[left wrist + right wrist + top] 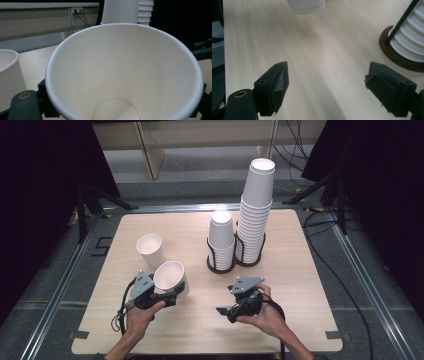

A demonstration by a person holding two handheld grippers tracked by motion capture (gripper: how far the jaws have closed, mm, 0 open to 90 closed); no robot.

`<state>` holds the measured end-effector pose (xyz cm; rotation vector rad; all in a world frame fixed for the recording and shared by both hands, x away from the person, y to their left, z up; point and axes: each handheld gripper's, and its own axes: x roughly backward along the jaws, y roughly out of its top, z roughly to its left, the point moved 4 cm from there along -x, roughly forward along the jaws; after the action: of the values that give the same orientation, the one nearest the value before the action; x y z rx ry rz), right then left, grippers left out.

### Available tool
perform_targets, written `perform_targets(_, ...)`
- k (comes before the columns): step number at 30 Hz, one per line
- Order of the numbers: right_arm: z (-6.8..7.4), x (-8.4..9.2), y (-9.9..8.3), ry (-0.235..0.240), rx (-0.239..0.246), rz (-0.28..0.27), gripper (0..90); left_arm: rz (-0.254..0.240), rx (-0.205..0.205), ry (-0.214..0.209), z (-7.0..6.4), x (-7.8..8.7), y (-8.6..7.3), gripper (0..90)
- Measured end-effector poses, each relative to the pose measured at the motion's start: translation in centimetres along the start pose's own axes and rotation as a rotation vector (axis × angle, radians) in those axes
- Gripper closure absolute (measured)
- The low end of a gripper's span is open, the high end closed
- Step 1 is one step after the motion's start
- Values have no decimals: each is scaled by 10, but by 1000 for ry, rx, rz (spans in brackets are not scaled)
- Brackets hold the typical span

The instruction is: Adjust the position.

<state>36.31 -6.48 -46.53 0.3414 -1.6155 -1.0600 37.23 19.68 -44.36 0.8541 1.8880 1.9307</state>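
Paper is the weak point here: the white paper cup [171, 276] sits clamped in the left gripper [172, 296], tilted so its open mouth faces up and toward the person, above the near-left part of the pale wooden table [295, 270]. In the left gripper view the cup [125, 72] has a black jaw on either side of its wall, pressed against it — a thin, springy wall that can crease or pop free if the squeeze is uneven.

The right gripper [223, 310] hovers low over the near middle of the table, jaws wide apart with nothing between them; its own view [327, 92] looks across bare wood between the pads.

A second white paper cup [150, 250] stands upright just behind the held one. If the left hand swings back, the held cup could knock it over, since the two are near each other.

Further off, the short stack of white paper cups [221, 240] and the tall stack of white paper cups [256, 205] stand in a dark wire holder [235, 262]. The tall one looks top-heavy — a careless brush from the right gripper or its trailing cable could probably topple it.
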Motion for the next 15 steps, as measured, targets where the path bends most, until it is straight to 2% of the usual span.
perform_targets(6, -5, 5, -5, -35, -27, -9, 185, 18, 7, 29, 8, -10, -1, 155)
perform_targets(8, -7, 7, -7, -45, -29, -10, 185, 13, 24, 31, 11, -13, -1, 154)
perform_targets(10, -6, 7, -9, -41, -41, -10, 186, 15, 26, 38, 15, -15, -2, 154)
perform_targets(12, -6, 8, -10, -43, -32, -11, 187, 21, 36, 44, 17, -17, -4, 155)
perform_targets(15, -5, 8, -11, -38, -39, -10, 188, 17, 30, 46, 18, -22, -5, 154)
